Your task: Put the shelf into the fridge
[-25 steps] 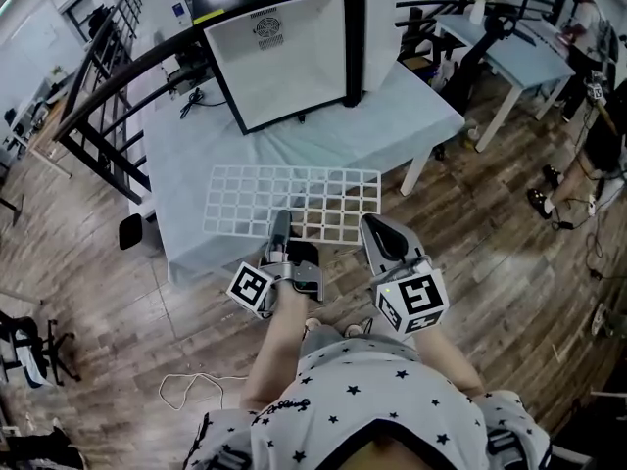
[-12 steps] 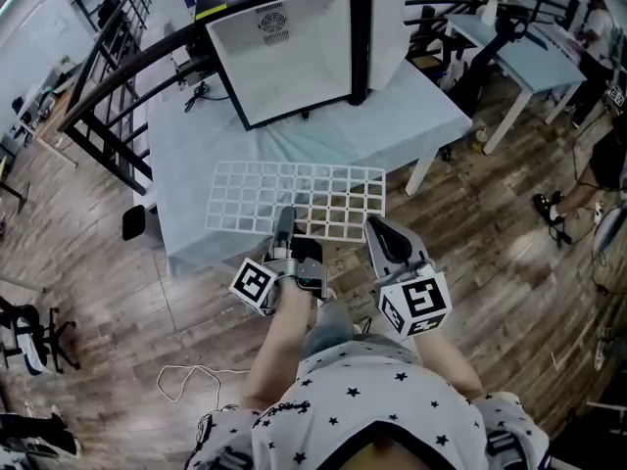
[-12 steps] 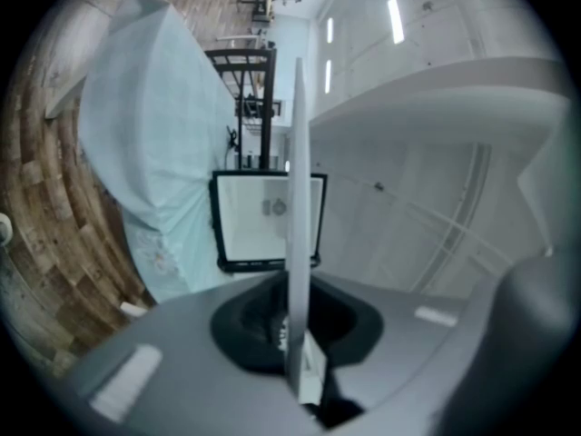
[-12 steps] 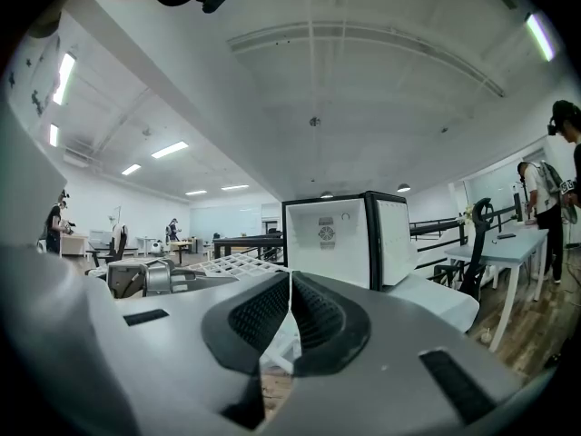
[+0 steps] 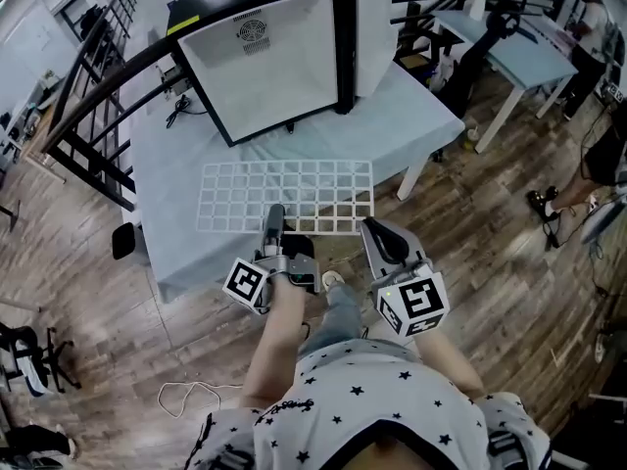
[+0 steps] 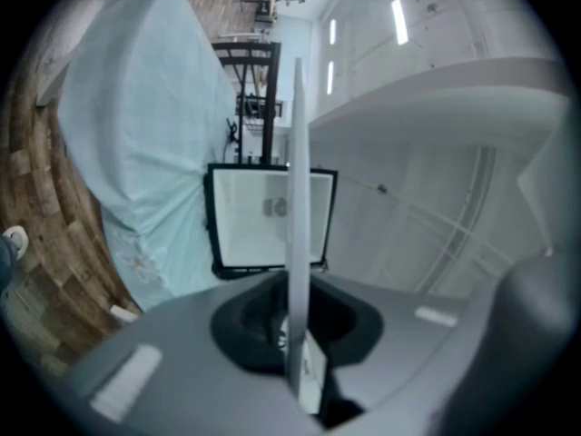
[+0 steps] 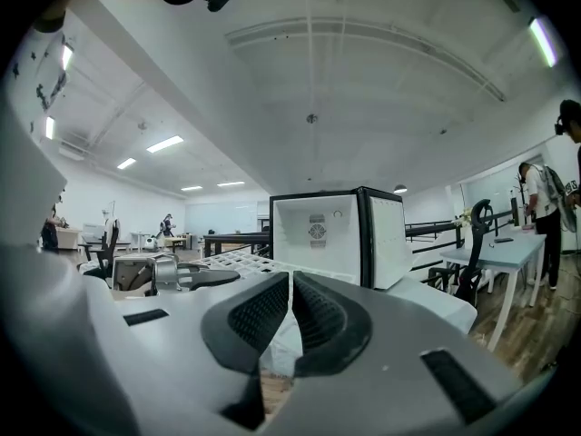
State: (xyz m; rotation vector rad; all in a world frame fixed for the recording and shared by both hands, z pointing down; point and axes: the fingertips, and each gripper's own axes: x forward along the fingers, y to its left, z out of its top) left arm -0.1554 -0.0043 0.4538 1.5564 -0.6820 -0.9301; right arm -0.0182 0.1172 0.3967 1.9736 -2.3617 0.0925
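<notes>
A white wire-grid shelf [image 5: 294, 194] hangs flat over the front of the blue-clothed table [image 5: 167, 213]. My left gripper [image 5: 275, 213] is shut on the middle of its near edge; in the left gripper view the shelf [image 6: 298, 198] runs edge-on between the jaws of that gripper [image 6: 295, 334]. Behind it stands the small fridge [image 5: 265, 62], white inside, its door [image 5: 370, 27] swung open to the right. My right gripper [image 5: 375, 231] is shut with nothing in it, just off the shelf's near right corner. Its own view shows the gripper [image 7: 290, 289], the fridge [image 7: 318, 234] and the shelf [image 7: 241, 262].
A black railing [image 5: 98, 86] runs behind and left of the table. A cable [image 5: 176, 111] lies on the cloth left of the fridge. A second table [image 5: 529, 57] and chair stand far right, a person beyond them. A white cord [image 5: 186, 395] lies on the wood floor.
The shelf, still held by my left gripper, has moved a little nearer to the fridge's open front. The right gripper has kept its place beside it.
</notes>
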